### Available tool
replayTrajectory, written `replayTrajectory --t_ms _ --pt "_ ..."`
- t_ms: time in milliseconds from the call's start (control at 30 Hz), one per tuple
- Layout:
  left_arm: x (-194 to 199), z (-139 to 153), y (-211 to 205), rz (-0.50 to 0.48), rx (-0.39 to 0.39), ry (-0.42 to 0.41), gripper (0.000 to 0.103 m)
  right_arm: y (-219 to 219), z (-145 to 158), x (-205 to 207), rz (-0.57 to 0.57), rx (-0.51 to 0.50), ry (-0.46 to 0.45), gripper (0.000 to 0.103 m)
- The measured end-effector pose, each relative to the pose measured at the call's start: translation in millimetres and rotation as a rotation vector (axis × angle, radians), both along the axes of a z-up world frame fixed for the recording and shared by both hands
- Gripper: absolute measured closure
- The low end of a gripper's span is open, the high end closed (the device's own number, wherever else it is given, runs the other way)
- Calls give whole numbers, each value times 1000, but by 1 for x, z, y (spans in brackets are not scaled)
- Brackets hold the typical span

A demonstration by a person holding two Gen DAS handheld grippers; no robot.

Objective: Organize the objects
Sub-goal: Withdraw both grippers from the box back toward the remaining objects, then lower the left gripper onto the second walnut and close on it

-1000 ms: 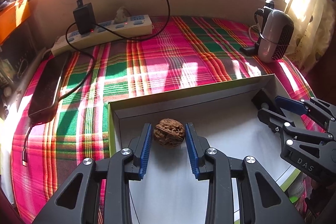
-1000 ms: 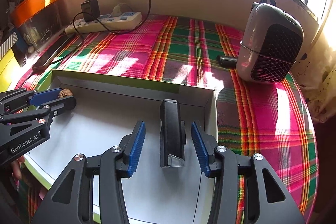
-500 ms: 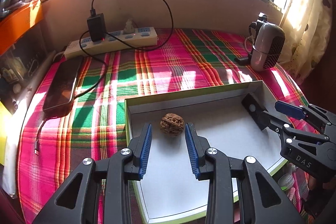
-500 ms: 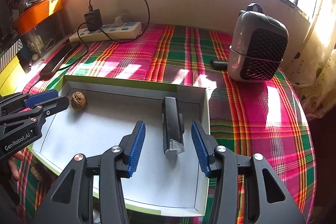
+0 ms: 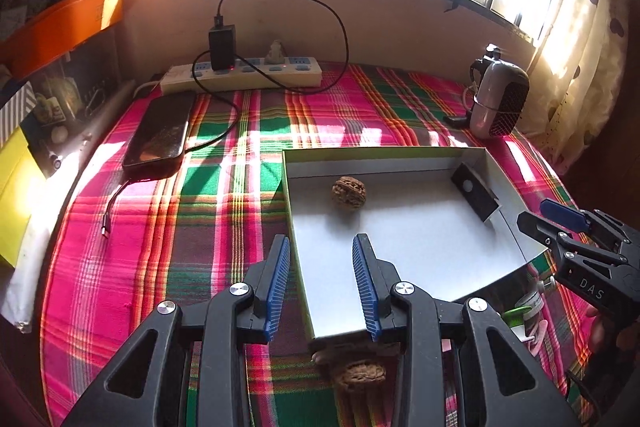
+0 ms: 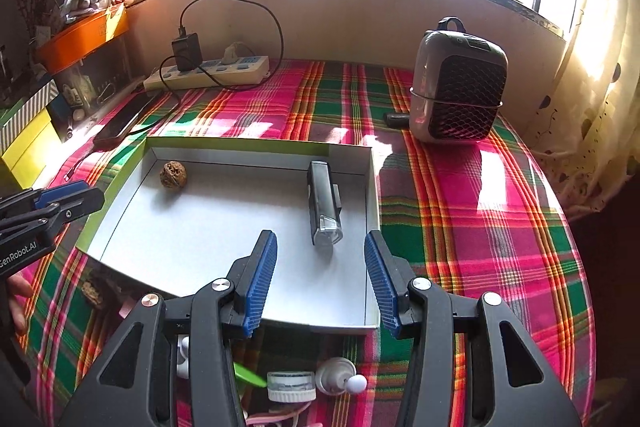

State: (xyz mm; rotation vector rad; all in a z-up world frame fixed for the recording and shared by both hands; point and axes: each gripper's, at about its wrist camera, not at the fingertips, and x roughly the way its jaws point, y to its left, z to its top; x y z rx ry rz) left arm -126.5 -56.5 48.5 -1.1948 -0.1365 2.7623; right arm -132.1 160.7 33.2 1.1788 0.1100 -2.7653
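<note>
Brown walnut point(image 5: 348, 193) in tray point(image 5: 420, 247), beyond empty left tool point(image 5: 322, 281)

Two walnuts point(image 5: 348, 193) point(image 5: 361, 375), one flashlight point(image 6: 323, 207), one tray point(image 6: 224, 148), two bottles point(image 6: 291, 385) point(image 6: 335, 375).

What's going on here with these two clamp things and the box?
A person is tidying small items into a shallow white box on a plaid cloth. A walnut and a black bike light lie inside it. The left hand-held gripper and right hand-held gripper are both open and empty, held above the box's near edge. Another walnut and some small bottles wait outside the box.
</note>
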Motion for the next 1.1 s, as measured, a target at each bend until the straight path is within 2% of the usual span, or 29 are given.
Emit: replayTrajectory --t_ms 100,433,933,1033,1100 --pt "13 -1 -7 10 22 6 72 5 -1 10 -17 -18 -2 56" --pt "42 -12 -15 8 25 -6 72 16 -3 45 -47 -30 7 56" --pt "60 -29 -5 -52 48 -36 70 16 -19 84 -49 -42 -39 56" --pt "61 -30 -4 -55 51 -39 68 15 -22 87 -45 -50 -49 45" --pt "61 -31 -3 -57 52 -41 67 13 -23 89 -42 -57 -52 44"
